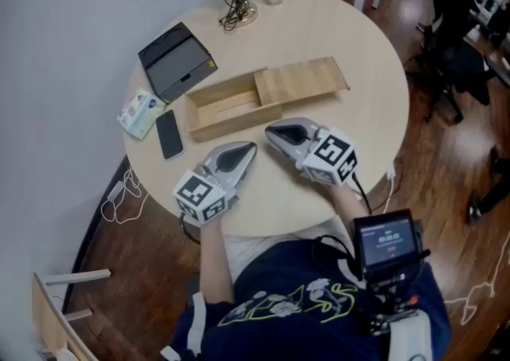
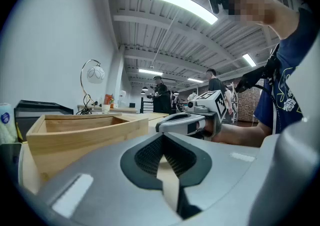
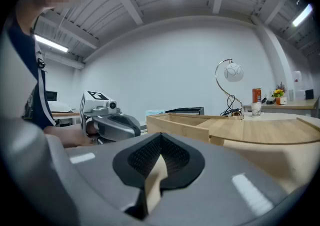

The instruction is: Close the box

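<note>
Pre-contact step, nothing touched yet. Held left grey gripper (image 1: 247, 148) and right grey gripper (image 1: 272, 133) just at 6 o'clock of the pale wooden box (image 1: 227, 122) mid-table, jaws pressed together, gripping nothing. Saw flat sliding lid (image 1: 307, 80) sticking out toward 3 o'clock, tray open. Likely needed a push on the lid's 3 o'clock end toward 9. Saw free tabletop there. Noted black rectangular case (image 1: 177, 60) and dark phone (image 1: 169, 134) crowding the 9–10 o'clock side.

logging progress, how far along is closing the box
Nothing looks done yet: the wooden box is half open, its sliding lid pushed out to the right. In hand: nothing; the left tongs and right tongs rest shut on the table, short of the box. Left: slide the lid across.
</note>
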Available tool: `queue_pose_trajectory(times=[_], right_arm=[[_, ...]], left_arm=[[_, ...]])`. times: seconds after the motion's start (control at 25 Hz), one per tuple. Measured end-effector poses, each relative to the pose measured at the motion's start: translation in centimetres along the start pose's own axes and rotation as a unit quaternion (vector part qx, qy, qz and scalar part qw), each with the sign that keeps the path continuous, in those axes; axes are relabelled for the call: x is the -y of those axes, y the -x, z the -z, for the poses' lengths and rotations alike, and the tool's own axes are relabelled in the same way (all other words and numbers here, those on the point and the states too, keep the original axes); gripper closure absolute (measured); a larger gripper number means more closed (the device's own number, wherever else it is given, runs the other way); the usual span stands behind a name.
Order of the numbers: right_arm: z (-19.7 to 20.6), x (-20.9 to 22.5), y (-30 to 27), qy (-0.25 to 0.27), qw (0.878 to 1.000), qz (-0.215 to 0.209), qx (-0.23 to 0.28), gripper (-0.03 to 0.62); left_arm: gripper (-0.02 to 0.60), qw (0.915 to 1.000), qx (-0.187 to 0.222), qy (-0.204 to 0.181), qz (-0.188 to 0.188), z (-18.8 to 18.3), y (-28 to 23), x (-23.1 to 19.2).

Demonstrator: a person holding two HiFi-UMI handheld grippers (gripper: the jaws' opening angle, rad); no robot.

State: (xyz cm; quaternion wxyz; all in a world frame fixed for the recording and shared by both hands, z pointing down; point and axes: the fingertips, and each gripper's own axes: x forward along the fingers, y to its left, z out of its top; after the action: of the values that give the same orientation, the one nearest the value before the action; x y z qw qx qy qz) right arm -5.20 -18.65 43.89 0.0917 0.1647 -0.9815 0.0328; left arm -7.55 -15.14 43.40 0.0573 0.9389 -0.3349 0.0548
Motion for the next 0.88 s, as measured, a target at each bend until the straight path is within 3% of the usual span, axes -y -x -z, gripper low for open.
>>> queue_pose_trajectory(times=[0.28,0.64,0.68,0.76,0.8,0.88], right_arm=[[-0.7,-1.3,-1.1,-0.002,0.999,-0.028,0.014,0.599],[-0.4,-0.6,-0.4,-0.001,1.0,-0.015,0.021,0.6],[-1.1,0.5,0.7,-0.001,0.999,0.012,0.039,0.599],[-4.6,4.9,5.0,0.002,0.991,0.119,0.068,0.599],[-6.8,7.9,7.9,0.007,0.98,0.188,0.066,0.599],[-7.6,15.4,13.4,0.019,0.945,0.323,0.048,0.6]], left_arm=[[0.581,0.9997,-0.003,0.002,-0.023,0.1,1.3,-0.5],[0.581,0.9998,0.008,-0.005,-0.018,-0.3,1.0,-0.2],[0.581,0.9994,0.023,-0.011,-0.024,-1.0,1.5,-0.3],[0.581,0.9955,0.062,-0.015,-0.07,-3.5,3.9,-2.1],[0.581,0.9906,0.08,-0.01,-0.11,-4.8,5.7,-4.1],[0.581,0.973,0.107,0.015,-0.204,-6.7,9.2,-9.5]])
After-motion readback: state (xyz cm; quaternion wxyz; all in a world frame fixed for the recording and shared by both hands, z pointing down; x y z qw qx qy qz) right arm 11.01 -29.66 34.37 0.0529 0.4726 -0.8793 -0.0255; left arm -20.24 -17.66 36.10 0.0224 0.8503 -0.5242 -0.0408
